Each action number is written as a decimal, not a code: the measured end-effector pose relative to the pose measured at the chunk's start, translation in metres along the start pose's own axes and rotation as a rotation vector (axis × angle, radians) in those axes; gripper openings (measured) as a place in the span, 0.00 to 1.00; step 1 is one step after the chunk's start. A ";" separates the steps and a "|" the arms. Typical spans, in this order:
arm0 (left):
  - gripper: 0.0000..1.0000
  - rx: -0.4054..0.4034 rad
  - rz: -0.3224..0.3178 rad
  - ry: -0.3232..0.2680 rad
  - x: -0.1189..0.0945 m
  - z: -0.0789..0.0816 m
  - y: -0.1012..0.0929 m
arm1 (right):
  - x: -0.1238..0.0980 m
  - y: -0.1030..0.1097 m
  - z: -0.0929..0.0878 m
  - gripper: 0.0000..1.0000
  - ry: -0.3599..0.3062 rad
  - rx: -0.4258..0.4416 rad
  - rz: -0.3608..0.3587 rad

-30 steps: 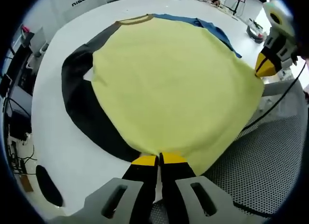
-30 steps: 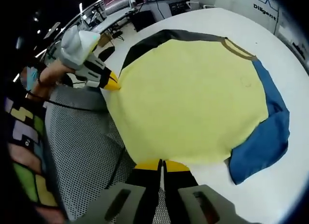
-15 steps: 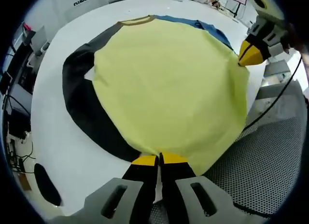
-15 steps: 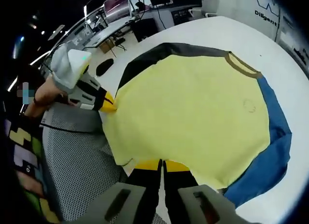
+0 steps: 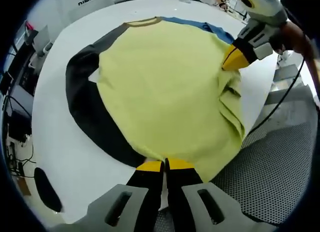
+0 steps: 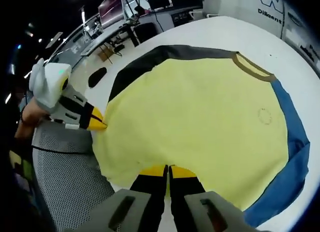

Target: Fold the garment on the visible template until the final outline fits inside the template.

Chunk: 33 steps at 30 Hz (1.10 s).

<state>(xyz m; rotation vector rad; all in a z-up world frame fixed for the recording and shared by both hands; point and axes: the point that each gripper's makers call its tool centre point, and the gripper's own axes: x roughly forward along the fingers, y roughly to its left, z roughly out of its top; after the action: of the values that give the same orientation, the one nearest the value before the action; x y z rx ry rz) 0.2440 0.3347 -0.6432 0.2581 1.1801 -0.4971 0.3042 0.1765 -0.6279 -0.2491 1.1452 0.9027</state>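
Garment (image 5: 160,87) hem seemingly pinched in both closed grippers, left gripper (image 5: 164,165), right gripper (image 6: 167,170)

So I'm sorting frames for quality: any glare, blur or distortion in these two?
Left gripper view: sharp on the yellow shirt, evenly lit, no glare on the white table; fisheye bends the table edge. Right gripper view: shirt clear and softly lit, background top left dark; left claw slightly soft.
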 end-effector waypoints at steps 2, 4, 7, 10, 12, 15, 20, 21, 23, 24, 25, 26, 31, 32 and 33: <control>0.00 -0.001 0.000 0.000 0.000 0.000 0.000 | 0.003 -0.002 -0.001 0.00 -0.003 0.010 -0.004; 0.00 0.001 0.002 0.000 0.000 0.000 0.000 | 0.005 -0.004 -0.002 0.00 -0.008 0.009 -0.010; 0.00 0.002 0.003 0.000 0.000 0.000 0.000 | 0.007 -0.006 -0.002 0.00 -0.019 0.009 -0.016; 0.00 -0.001 0.003 0.000 0.000 0.000 0.000 | 0.010 -0.008 0.000 0.00 -0.038 0.010 -0.024; 0.00 -0.005 0.002 0.000 0.000 0.000 0.000 | 0.013 -0.007 0.007 0.00 -0.092 -0.062 -0.012; 0.00 -0.005 0.001 -0.001 0.000 0.000 0.000 | 0.006 -0.008 0.011 0.08 -0.142 -0.117 -0.043; 0.00 -0.012 -0.003 -0.003 0.000 0.000 0.000 | -0.012 -0.013 0.015 0.37 -0.167 -0.137 -0.091; 0.00 -0.016 -0.006 -0.003 0.000 -0.001 0.000 | -0.018 -0.013 0.015 0.39 -0.170 -0.146 -0.099; 0.00 -0.023 -0.009 -0.003 0.000 -0.001 0.000 | -0.025 -0.014 0.016 0.43 -0.193 -0.155 -0.116; 0.00 -0.022 -0.010 -0.005 0.000 -0.001 0.000 | -0.028 -0.011 0.014 0.45 -0.202 -0.179 -0.116; 0.00 -0.022 -0.010 -0.005 0.000 -0.001 0.000 | -0.030 -0.010 0.011 0.46 -0.196 -0.193 -0.116; 0.00 -0.022 -0.009 -0.005 0.000 -0.001 0.000 | -0.030 -0.009 0.009 0.46 -0.190 -0.197 -0.117; 0.00 -0.014 -0.007 0.000 0.001 -0.001 0.000 | -0.026 0.002 -0.010 0.39 -0.130 -0.245 -0.090; 0.00 -0.012 -0.006 0.001 0.001 -0.001 0.000 | -0.025 0.004 -0.013 0.39 -0.122 -0.254 -0.081; 0.00 -0.012 -0.006 0.001 0.001 -0.001 0.000 | -0.024 0.005 -0.014 0.39 -0.119 -0.260 -0.078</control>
<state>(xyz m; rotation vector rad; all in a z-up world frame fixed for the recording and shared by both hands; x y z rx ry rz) 0.2438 0.3350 -0.6440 0.2450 1.1852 -0.4953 0.2886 0.1591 -0.6116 -0.4431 0.9014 0.9840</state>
